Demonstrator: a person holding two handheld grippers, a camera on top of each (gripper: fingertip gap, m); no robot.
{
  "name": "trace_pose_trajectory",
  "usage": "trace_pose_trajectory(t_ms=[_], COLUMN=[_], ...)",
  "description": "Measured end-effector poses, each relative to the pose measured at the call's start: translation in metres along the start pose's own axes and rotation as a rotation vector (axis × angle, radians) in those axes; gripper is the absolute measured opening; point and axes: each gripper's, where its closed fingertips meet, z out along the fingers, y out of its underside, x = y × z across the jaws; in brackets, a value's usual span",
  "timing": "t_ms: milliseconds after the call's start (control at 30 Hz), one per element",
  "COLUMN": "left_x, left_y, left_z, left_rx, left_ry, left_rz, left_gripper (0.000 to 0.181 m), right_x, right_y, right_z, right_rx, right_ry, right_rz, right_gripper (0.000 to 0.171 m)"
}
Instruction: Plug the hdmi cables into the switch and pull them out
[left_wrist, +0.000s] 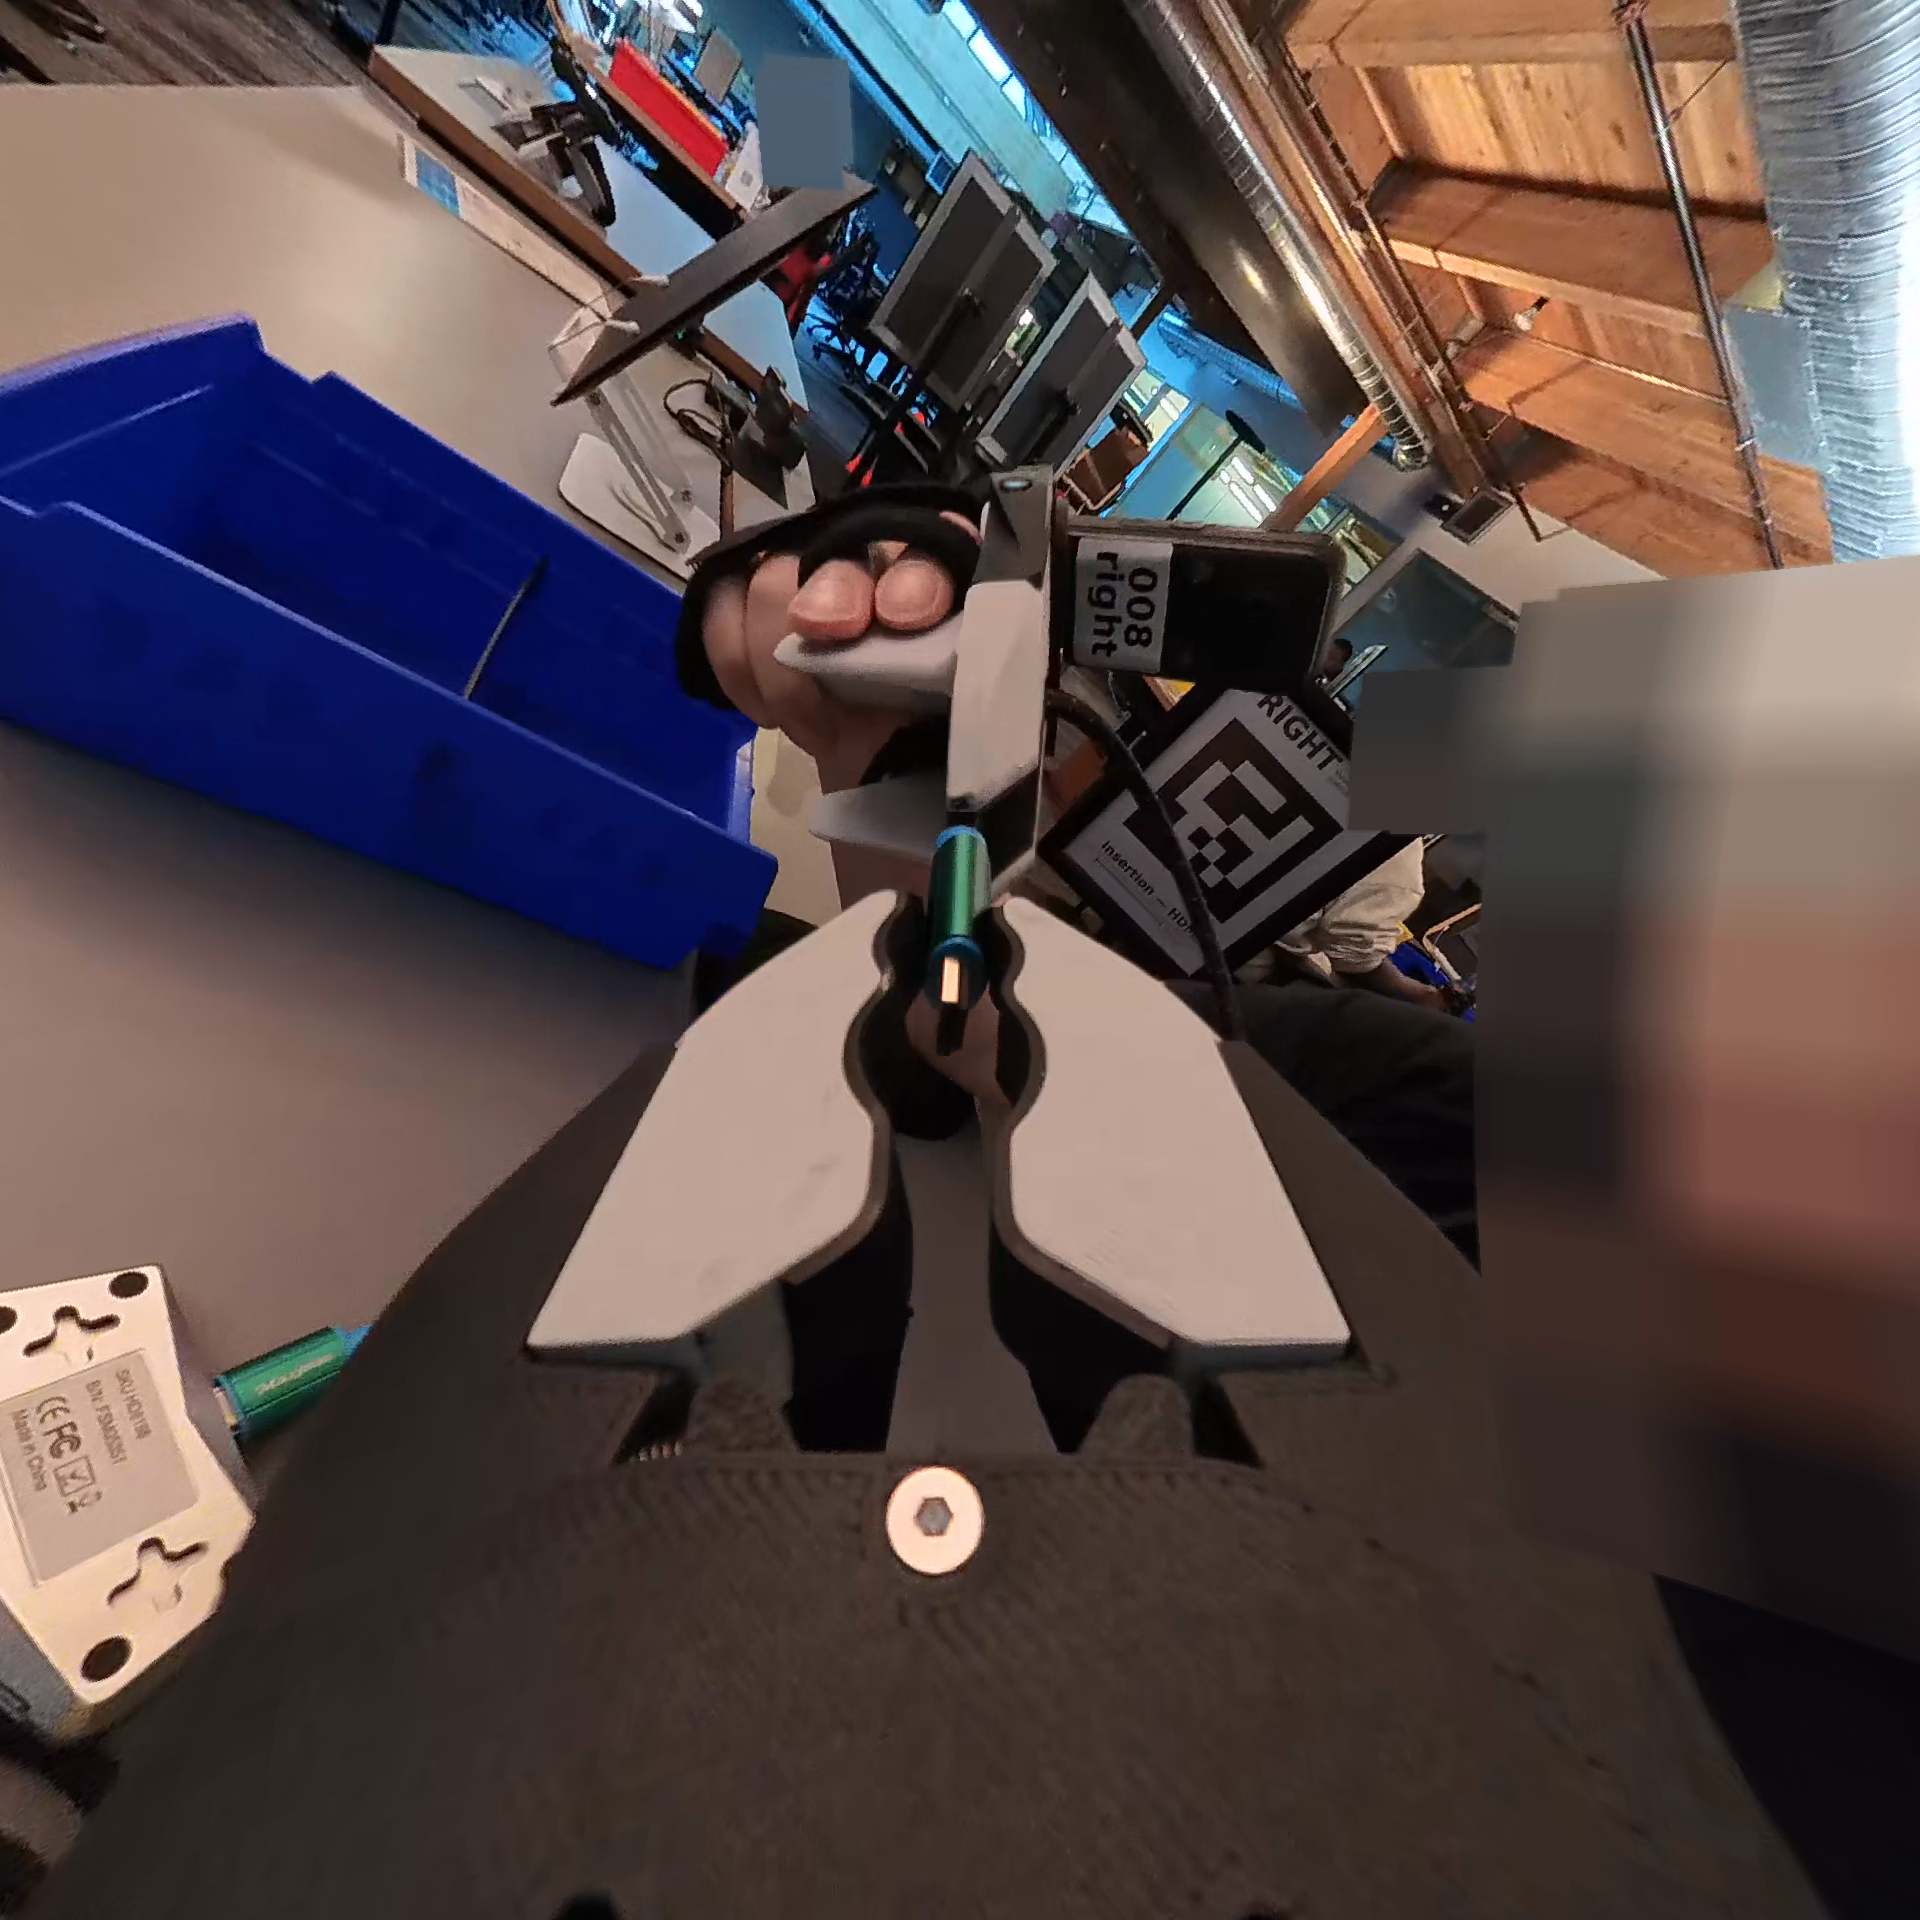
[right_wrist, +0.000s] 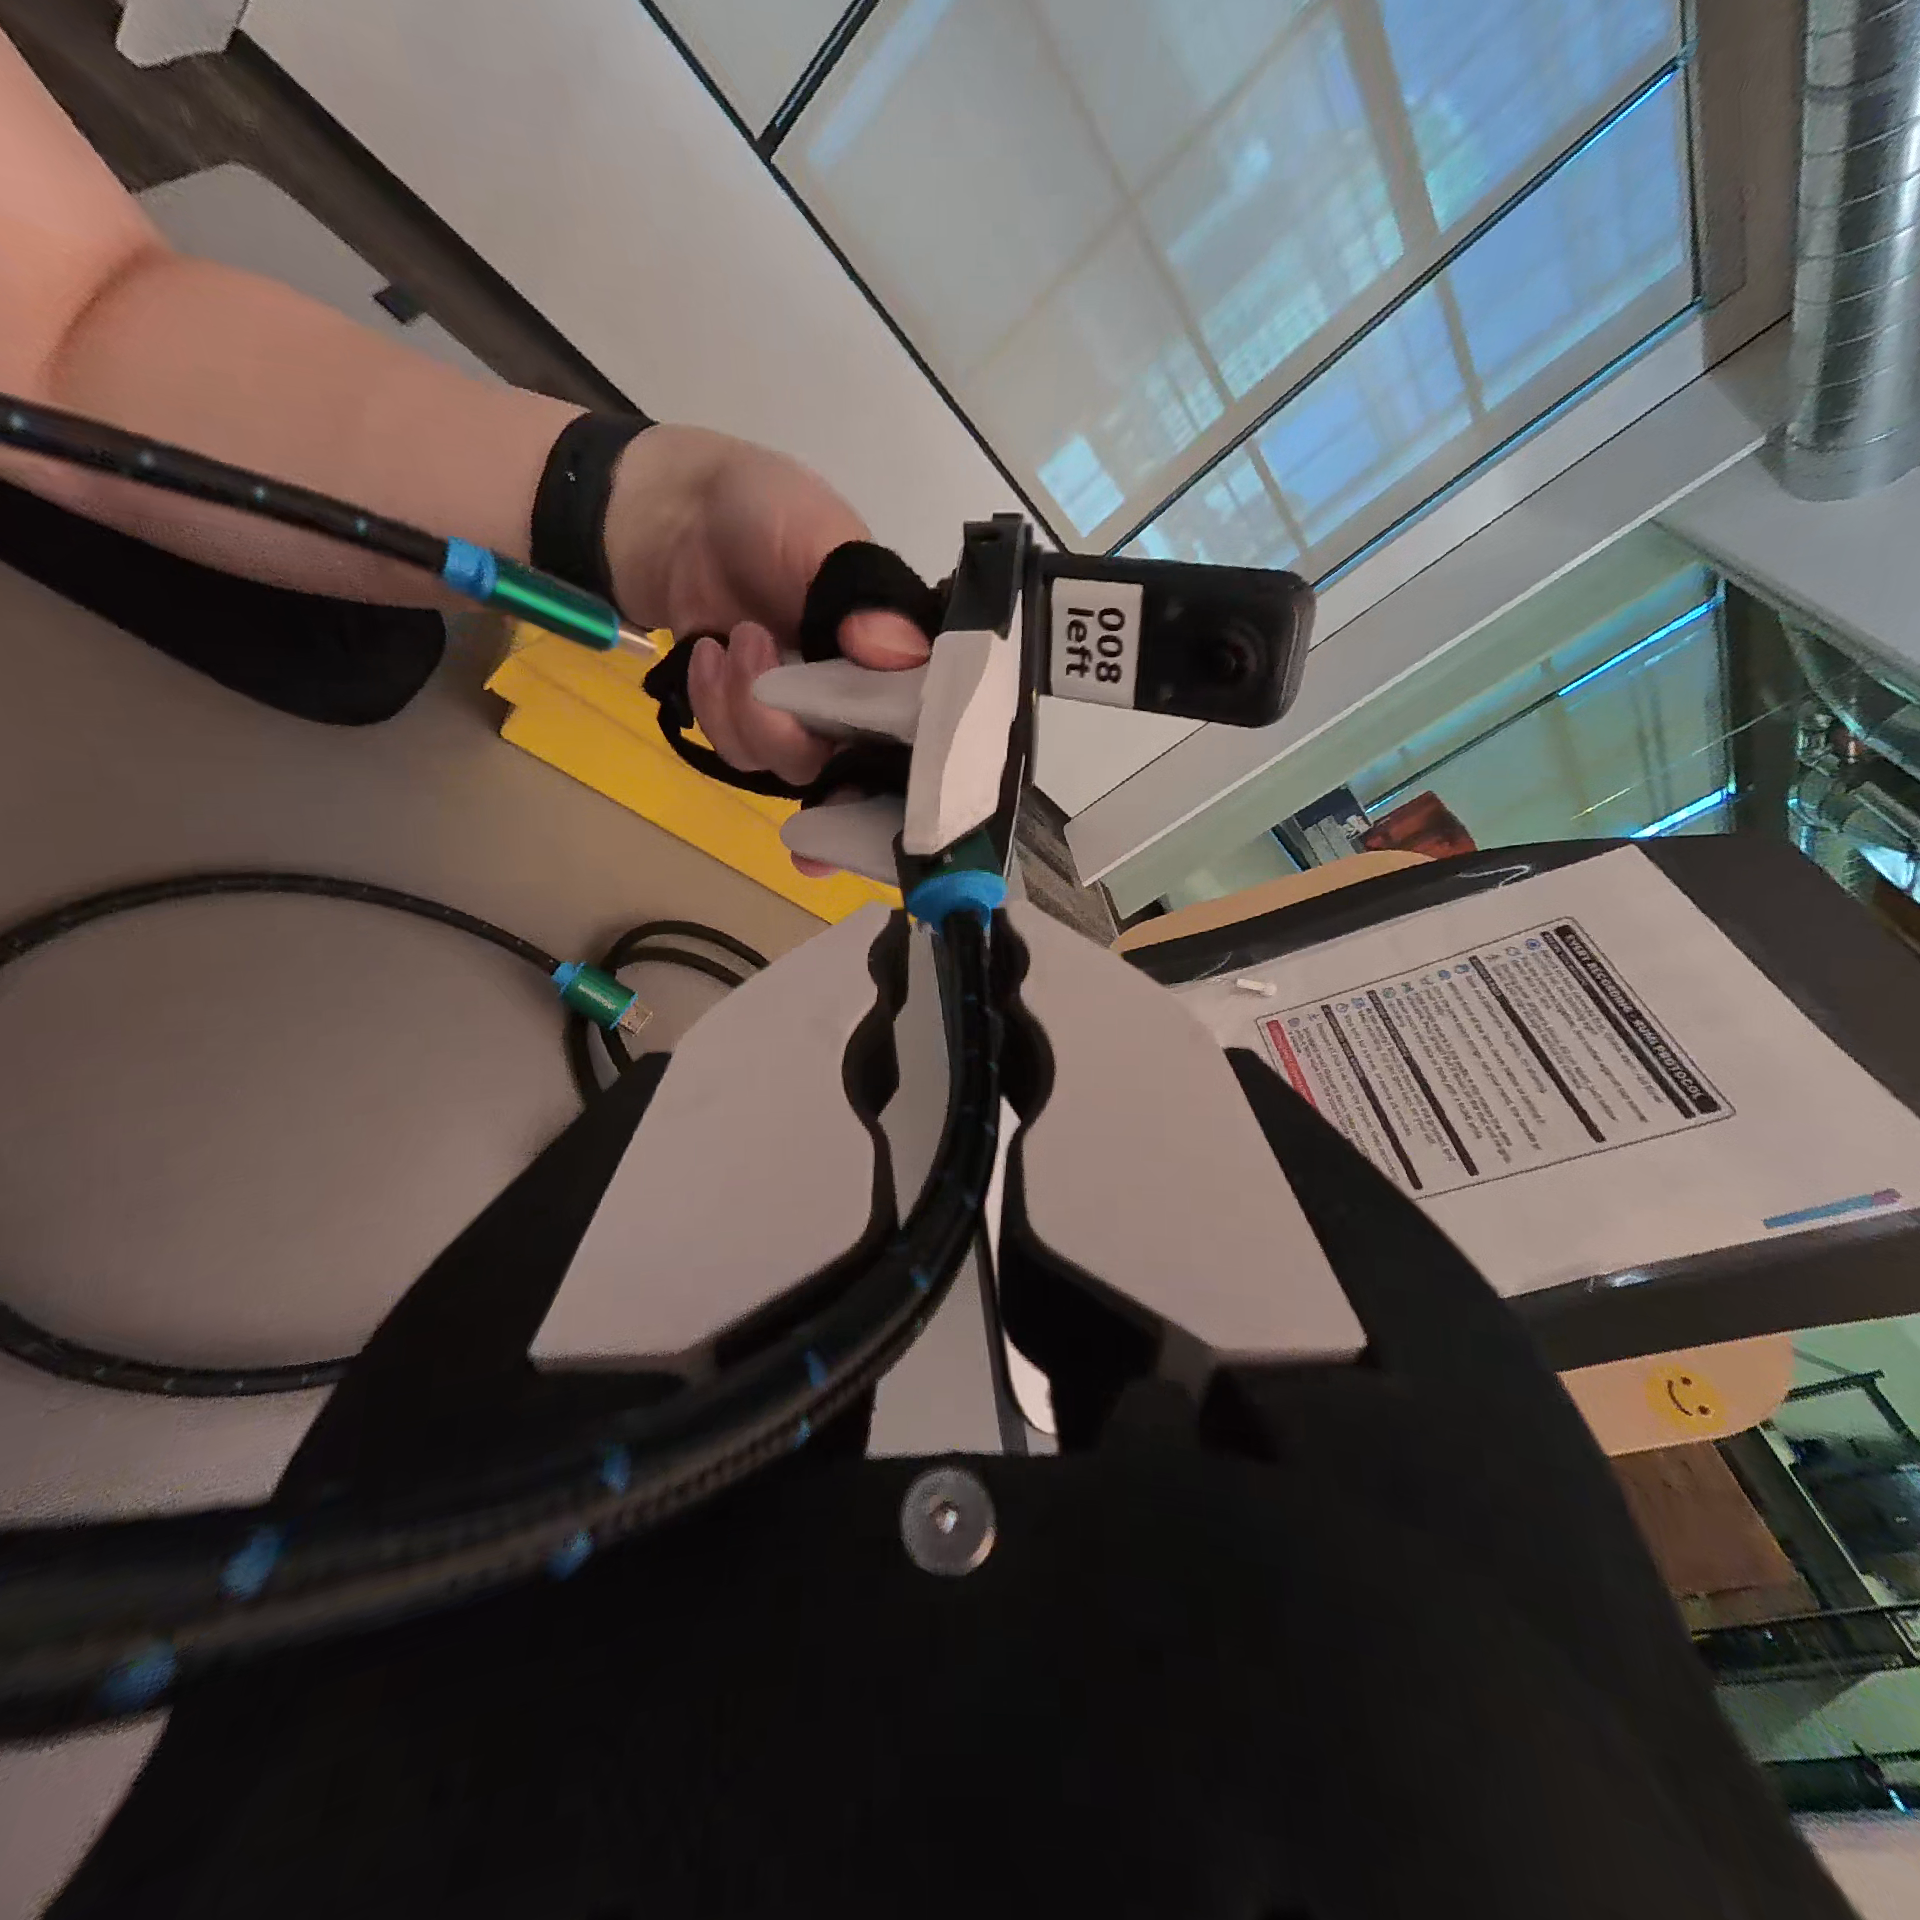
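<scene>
**Left wrist view.** The switch (left_wrist: 104, 1455) lies at the far left on the grey table (left_wrist: 312, 1091), its mounting plate up. A green connector (left_wrist: 291, 1377) sits against its edge, apparently seated in a port. The switch lies well apart from the work in hand, so no insertion is under way. A blue bin (left_wrist: 364, 623) stands behind it.

At centre, a second green plug (left_wrist: 956, 894) is held up in the air, metal tip towards the camera. It sits between the tips of the left gripper (left_wrist: 948, 920), whose jaws stand close on either side. Whether they actually pinch it cannot be told from here. The right gripper (left_wrist: 982, 816) comes down onto the plug's rear end. This reads as a handover or regrip to line the plug up.

**Right wrist view.** Two spare plugs show at left, one raised (right_wrist: 540, 603) and one lying on the table (right_wrist: 597, 992). The held braided cable (right_wrist: 956, 1122) runs up through the right gripper's jaws, which are closed around it just behind the blue collar (right_wrist: 951, 891).

Both hands are raised, with the tools opposed tip to tip.
</scene>
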Motion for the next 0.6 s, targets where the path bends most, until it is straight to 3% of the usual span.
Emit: trace_pose_trajectory(t_ms=[33,600], left_x=[-0.001,-0.011], left_y=[0.001,0.015], left_z=[0.0,0.008], left_rx=[-0.007,-0.075], left_ry=[0.001,0.001], left_rz=[-0.003,-0.051], left_gripper=[0.011,0.011], right_x=[-0.001,-0.01], right_y=[0.001,0.014], right_z=[0.0,-0.005], right_rx=[0.001,-0.057], right_ry=[-0.003,-0.054], right_rz=[-0.008,-0.094], right_gripper=[0.015,0.01])
